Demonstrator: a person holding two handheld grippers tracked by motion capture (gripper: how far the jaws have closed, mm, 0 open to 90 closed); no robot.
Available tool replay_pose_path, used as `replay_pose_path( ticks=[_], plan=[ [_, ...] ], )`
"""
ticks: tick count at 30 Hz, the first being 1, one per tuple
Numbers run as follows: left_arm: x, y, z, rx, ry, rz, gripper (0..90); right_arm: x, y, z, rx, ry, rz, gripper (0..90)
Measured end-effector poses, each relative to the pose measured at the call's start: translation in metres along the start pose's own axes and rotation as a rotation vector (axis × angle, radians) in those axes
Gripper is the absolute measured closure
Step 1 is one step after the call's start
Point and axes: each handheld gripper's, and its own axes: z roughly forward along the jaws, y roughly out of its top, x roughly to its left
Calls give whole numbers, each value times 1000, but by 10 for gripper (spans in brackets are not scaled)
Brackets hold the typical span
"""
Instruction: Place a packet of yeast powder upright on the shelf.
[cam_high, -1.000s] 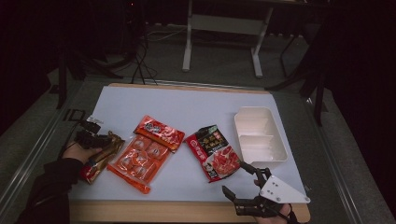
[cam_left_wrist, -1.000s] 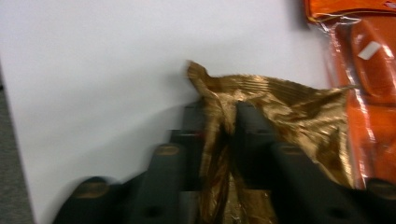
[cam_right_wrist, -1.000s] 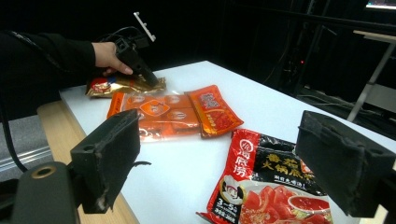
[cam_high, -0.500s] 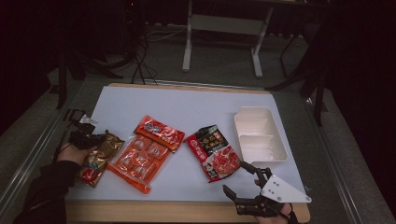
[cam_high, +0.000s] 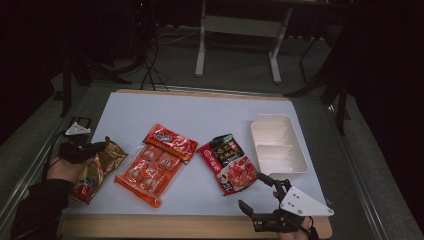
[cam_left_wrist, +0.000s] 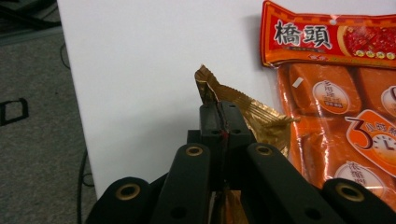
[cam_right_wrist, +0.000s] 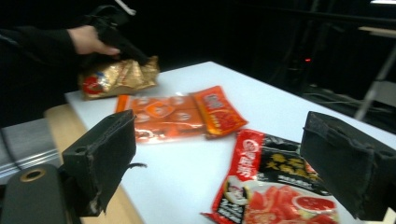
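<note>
On the counter (cam_high: 200, 115), its left edge carries the gold snack bag (cam_high: 97, 167), just beside the orange packet (cam_high: 150, 170). Your left gripper (cam_high: 102, 146) has just clamped onto the bag's crimped top. Your right gripper (cam_high: 260, 192) hangs released near the red-and-black pouch (cam_high: 230, 162).

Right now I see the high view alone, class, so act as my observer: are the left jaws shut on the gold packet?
Observer: Yes. The left gripper view shows the left gripper pinching the crimped end of the gold packet.
Operator: What is printed on the orange pack beside it?
Observer: The orange pack shows a clock drawing with a numeral 3.
Operator: And the right jaws?
Observer: In the right gripper view, the right gripper stands wide open with nothing between its pads, above the red-and-black pouch.
</note>
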Motion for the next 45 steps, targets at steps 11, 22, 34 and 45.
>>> replay_pose_path(
  ticks=[11, 22, 34, 45],
  plan=[
    [-14, 12, -28, -122, -41, -6, 900, -2, 0, 4, 7, -16, -12, 164],
    [-60, 36, -33, -216, -177, 55, 900, -3, 9, -1, 25, -9, 29, 130],
    [-109, 51, -27, -314, -340, 86, 900, -3, 24, 6, 42, 27, 60, 97],
    [-150, 59, -16, -396, -531, 81, 900, -12, 39, 14, 0, 42, 64, 130]
  ],
)
